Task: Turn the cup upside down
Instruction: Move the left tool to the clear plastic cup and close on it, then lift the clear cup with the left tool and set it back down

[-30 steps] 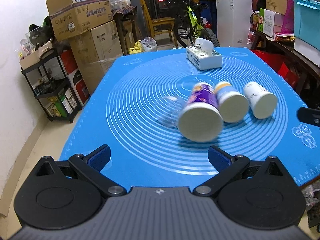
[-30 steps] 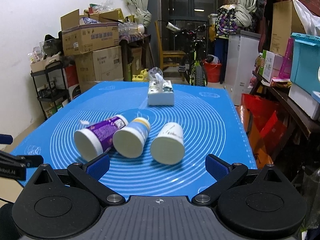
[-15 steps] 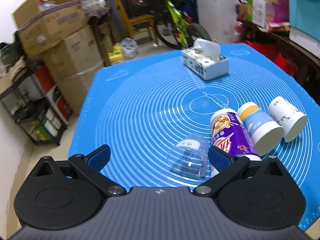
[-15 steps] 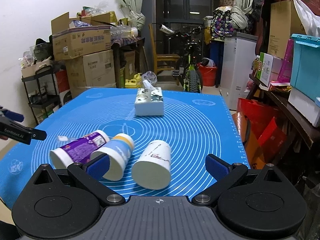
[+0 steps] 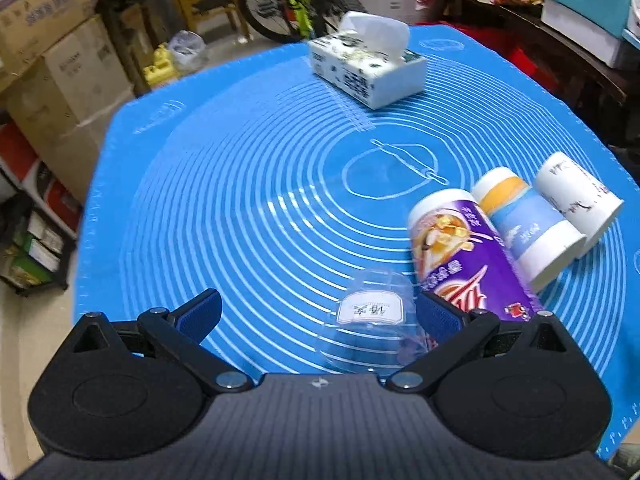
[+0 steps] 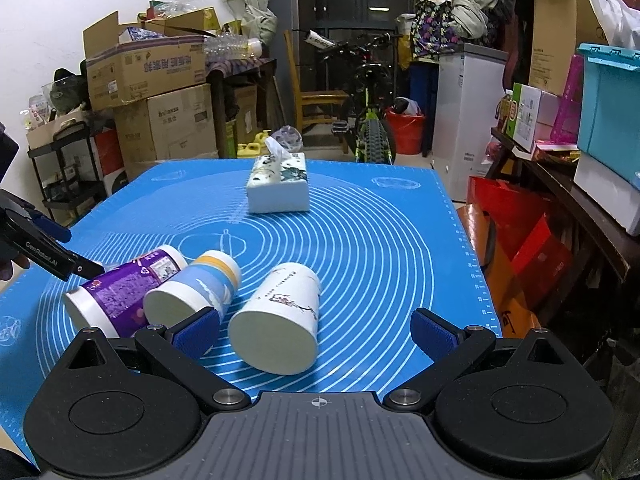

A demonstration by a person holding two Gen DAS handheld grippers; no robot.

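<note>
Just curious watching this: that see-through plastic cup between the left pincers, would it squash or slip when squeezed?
Probably. The clear cup looks thin-walled, so it may buckle between the open left gripper. Its glossy surface could slip. Lying on its side on the blue mat, it may roll if nudged.
</note>
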